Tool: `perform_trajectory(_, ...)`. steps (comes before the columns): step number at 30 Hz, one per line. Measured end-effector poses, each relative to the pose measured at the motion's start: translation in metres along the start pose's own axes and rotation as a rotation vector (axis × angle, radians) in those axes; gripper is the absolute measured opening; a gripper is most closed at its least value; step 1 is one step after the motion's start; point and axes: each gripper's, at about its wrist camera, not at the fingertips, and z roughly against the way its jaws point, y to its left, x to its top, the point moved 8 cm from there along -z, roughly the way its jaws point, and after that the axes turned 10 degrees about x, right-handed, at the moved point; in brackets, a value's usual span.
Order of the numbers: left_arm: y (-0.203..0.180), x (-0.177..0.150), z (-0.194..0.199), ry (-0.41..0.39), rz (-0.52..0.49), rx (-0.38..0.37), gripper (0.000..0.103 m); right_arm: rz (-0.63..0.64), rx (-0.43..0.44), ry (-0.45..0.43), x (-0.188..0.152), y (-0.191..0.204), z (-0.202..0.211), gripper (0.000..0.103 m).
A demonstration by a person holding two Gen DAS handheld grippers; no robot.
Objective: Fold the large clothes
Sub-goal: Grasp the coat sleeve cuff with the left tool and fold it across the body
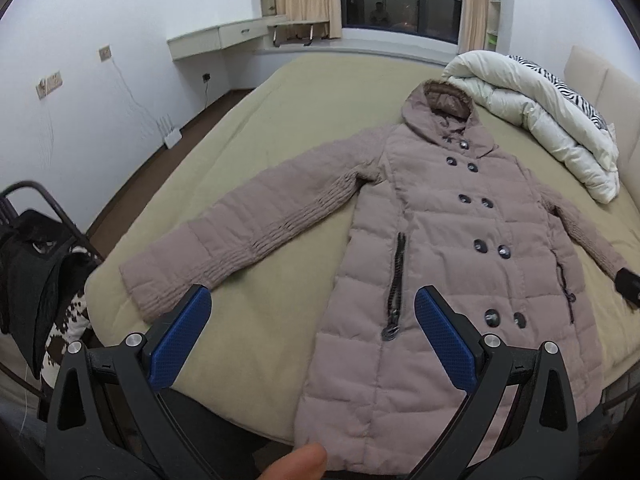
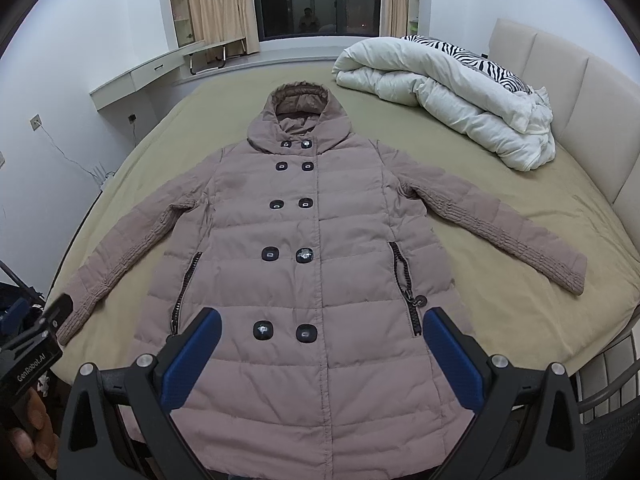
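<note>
A long pinkish-beige hooded puffer coat (image 1: 448, 240) (image 2: 304, 248) lies flat and face up on the bed, buttoned, both sleeves spread outward and hem toward me. My left gripper (image 1: 312, 300) hovers open above the coat's lower left edge, close to its left sleeve cuff (image 1: 152, 280), with nothing between its blue pads. My right gripper (image 2: 322, 322) is open too, held above the coat's lower front around the bottom pair of buttons (image 2: 284, 332). The left gripper's body (image 2: 28, 352) shows at the left edge of the right wrist view, in a hand.
The bed (image 1: 280, 120) has an olive sheet. A rolled white duvet (image 2: 460, 96) with a zebra-print pillow (image 2: 472, 60) lies at the head end by the padded headboard (image 2: 568, 92). A chair with dark clothes (image 1: 36, 264) stands left of the bed.
</note>
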Motion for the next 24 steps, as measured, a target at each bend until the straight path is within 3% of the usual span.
perform_trajectory(4,0.068,-0.026,-0.049,0.158,0.260,-0.130,0.103,-0.053,0.135,-0.050,0.008,0.009,-0.005,0.103)
perform_trajectory(9,0.160,-0.039,-0.084,0.108,0.562,-0.061,0.103,-0.054,0.272,-0.072,0.011,0.035,-0.018,0.103)
perform_trajectory(11,0.178,-0.047,-0.103,0.182,0.641,-0.096,0.103,-0.075,0.328,-0.068,0.015,0.045,-0.025,0.103)
perform_trajectory(12,0.186,-0.050,-0.112,0.192,0.728,-0.143,0.103,-0.090,0.356,-0.063,0.014,0.049,-0.029,0.103)
perform_trajectory(14,0.201,-0.055,-0.127,0.168,0.915,-0.245,0.103,-0.116,0.395,-0.053,0.018,0.054,-0.037,0.103)
perform_trajectory(18,0.207,-0.069,-0.162,0.161,1.181,-0.353,0.103,-0.142,0.427,-0.041,0.020,0.059,-0.049,0.103)
perform_trajectory(22,0.212,-0.081,-0.198,0.171,1.368,-0.337,0.101,-0.124,0.418,-0.027,0.020,0.059,-0.059,0.103)
perform_trajectory(24,0.218,-0.083,-0.215,0.169,1.411,-0.327,0.097,-0.120,0.416,-0.020,0.020,0.058,-0.064,0.102)
